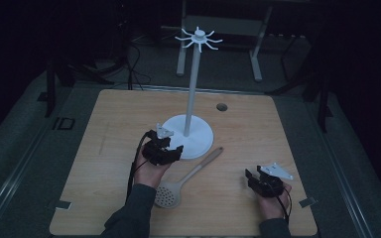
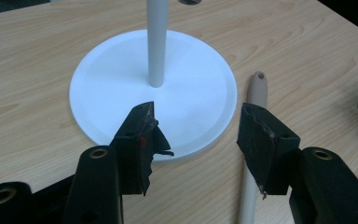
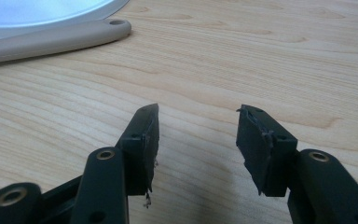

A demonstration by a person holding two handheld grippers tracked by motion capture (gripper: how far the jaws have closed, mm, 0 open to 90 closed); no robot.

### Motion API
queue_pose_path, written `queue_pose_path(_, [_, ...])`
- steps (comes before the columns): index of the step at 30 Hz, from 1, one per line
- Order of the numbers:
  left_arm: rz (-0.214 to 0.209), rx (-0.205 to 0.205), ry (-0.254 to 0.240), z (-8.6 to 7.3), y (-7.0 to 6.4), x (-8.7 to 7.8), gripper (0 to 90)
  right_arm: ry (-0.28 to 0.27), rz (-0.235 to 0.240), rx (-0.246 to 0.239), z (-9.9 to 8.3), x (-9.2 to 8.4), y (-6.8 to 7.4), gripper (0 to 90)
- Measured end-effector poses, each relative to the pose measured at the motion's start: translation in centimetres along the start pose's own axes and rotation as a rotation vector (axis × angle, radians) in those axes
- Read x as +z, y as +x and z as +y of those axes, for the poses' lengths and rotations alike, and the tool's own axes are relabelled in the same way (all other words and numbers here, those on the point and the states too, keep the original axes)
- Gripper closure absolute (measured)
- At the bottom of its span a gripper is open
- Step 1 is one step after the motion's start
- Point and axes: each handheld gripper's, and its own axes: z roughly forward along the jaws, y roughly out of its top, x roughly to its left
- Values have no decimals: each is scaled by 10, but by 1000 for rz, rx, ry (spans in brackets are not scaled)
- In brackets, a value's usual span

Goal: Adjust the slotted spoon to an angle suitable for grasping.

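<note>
A white stand (image 1: 188, 136) with a round base, a tall pole and hooked arms at the top rises near the table's middle. A beige slotted spoon (image 1: 178, 184) lies in front of it, its handle end touching the base rim. My left gripper (image 1: 171, 148) hovers open over the near-left rim of the base (image 2: 154, 88), with the spoon handle (image 2: 256, 93) just right of its jaws. My right gripper (image 1: 250, 177) is open above bare wood at the near right, empty. The spoon's handle tip (image 3: 93, 32) lies ahead of it, beside the base (image 3: 37, 11).
The wooden table (image 1: 258, 134) has a small round hole (image 1: 222, 106) at the back right. Dark floor, cables and a metal frame (image 1: 218, 29) lie beyond the far edge. Tape marks sit at the near corners.
</note>
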Motion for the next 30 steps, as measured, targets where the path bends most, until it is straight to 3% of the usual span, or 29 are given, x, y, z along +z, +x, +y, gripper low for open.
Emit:
queue_pose_path(22, [-26, 46, 81, 17, -20, 28, 522, 3, -2, -1, 0, 0, 0, 484])
queue_pose_path(30, [-37, 68, 139, 21, -24, 44, 540, 7, -6, 1, 0, 0, -1, 483])
